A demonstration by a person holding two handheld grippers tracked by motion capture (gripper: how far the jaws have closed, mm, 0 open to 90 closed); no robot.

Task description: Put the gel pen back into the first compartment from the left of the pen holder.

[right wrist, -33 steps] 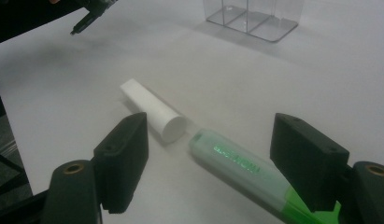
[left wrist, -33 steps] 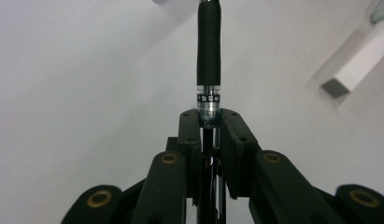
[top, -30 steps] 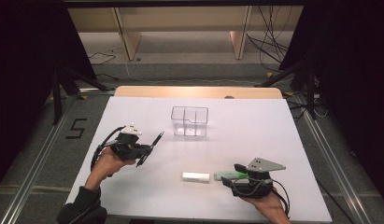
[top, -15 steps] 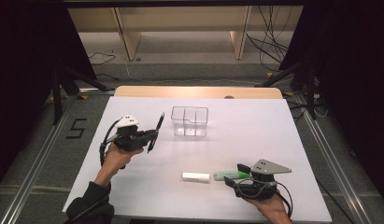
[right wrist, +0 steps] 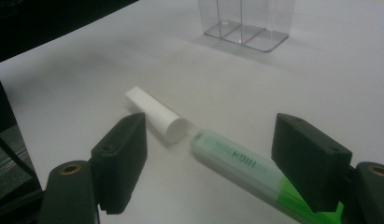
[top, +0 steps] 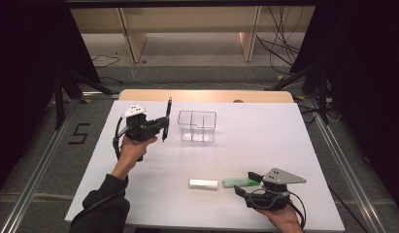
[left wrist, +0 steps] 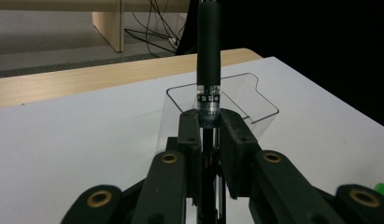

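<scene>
White table (top: 265,145): broad bare surface at centre and right. Left gripper (top: 163,124), left of the clear organizer (top: 197,126), jaws pinching a black pen (left wrist: 208,60), long axis near-upright. Right gripper (right wrist: 213,163), near edge, jaws spread astride a green highlighter (right wrist: 236,161), apparently untouched, pointing left at a white cylinder (top: 203,184).

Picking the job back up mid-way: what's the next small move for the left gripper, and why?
Probably carry the black pen a little further right, over the clear organizer, then lower it in. The left gripper is shut on the pen, held upright, and the organizer stands just beyond the jaws, empty. The right gripper sits open around the green highlighter.
</scene>
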